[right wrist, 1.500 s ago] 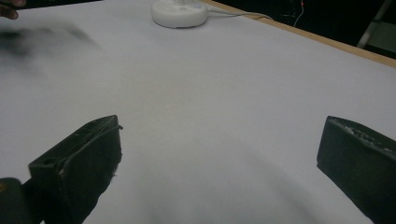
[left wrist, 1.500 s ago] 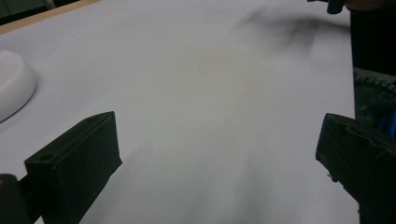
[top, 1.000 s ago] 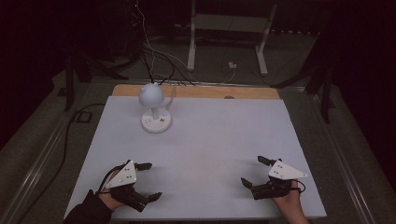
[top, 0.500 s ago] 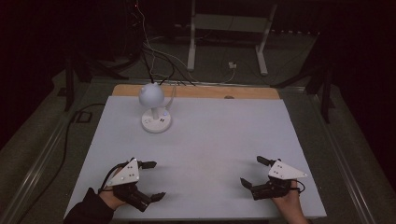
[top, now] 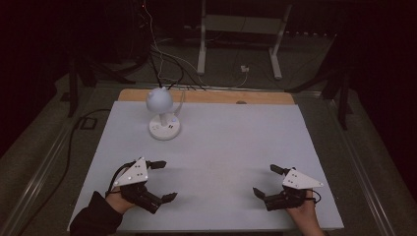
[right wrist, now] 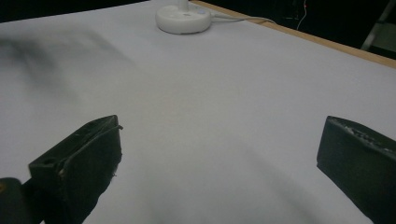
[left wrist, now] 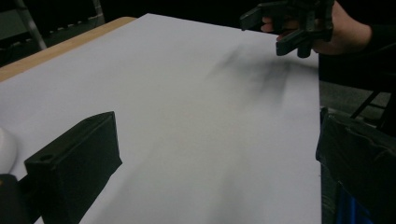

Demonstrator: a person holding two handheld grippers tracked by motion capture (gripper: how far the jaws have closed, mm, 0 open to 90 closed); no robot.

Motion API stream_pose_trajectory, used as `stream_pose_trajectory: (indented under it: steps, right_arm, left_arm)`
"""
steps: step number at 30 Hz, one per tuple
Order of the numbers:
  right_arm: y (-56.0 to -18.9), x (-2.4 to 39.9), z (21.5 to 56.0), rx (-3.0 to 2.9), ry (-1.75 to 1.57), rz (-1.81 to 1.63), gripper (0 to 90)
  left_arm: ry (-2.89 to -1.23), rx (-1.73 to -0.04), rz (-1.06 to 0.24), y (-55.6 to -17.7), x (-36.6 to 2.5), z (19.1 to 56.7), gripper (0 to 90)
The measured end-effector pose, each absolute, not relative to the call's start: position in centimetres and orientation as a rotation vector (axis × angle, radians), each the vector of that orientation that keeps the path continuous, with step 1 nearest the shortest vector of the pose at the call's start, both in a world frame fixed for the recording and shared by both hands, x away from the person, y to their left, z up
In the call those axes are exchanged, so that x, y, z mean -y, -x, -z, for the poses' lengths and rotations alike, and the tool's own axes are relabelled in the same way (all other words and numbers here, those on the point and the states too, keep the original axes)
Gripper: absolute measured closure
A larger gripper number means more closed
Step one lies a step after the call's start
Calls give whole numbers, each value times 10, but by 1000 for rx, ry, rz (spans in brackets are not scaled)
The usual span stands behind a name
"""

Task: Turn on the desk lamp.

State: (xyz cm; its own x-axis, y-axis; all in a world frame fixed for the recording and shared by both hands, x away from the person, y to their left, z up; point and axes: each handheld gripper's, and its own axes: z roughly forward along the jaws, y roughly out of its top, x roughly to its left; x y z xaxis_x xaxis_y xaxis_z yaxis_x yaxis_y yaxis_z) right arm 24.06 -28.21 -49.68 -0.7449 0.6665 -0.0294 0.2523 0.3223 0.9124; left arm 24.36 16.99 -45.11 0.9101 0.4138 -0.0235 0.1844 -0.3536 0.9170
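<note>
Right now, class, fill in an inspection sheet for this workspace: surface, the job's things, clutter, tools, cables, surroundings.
Surface: white table top with a wooden strip along the far edge; bare in the middle.
Job's things: one white lamp with a round head and round base, standing upright at the far left; neither tool touches it.
Clutter: nothing seen on the white top.
Tools: left tool near the front left, jaws open, holding nothing; right tool near the front right, jaws open, holding nothing.
Cables: a white lead runs from the lamp's base off the far edge; dark cables lie on the floor beyond.
Surroundings: dim room; a white metal stand behind the table.
</note>
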Motion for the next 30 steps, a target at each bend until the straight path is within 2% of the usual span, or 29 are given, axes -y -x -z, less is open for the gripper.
stream_pose_trajectory:
  steps: [30]
  right_arm:
    - [-241, 282, 498, -2205, -818, -1412, 0]
  left_arm:
    - [-1898, -606, -340, -283, -159, 440, 3]
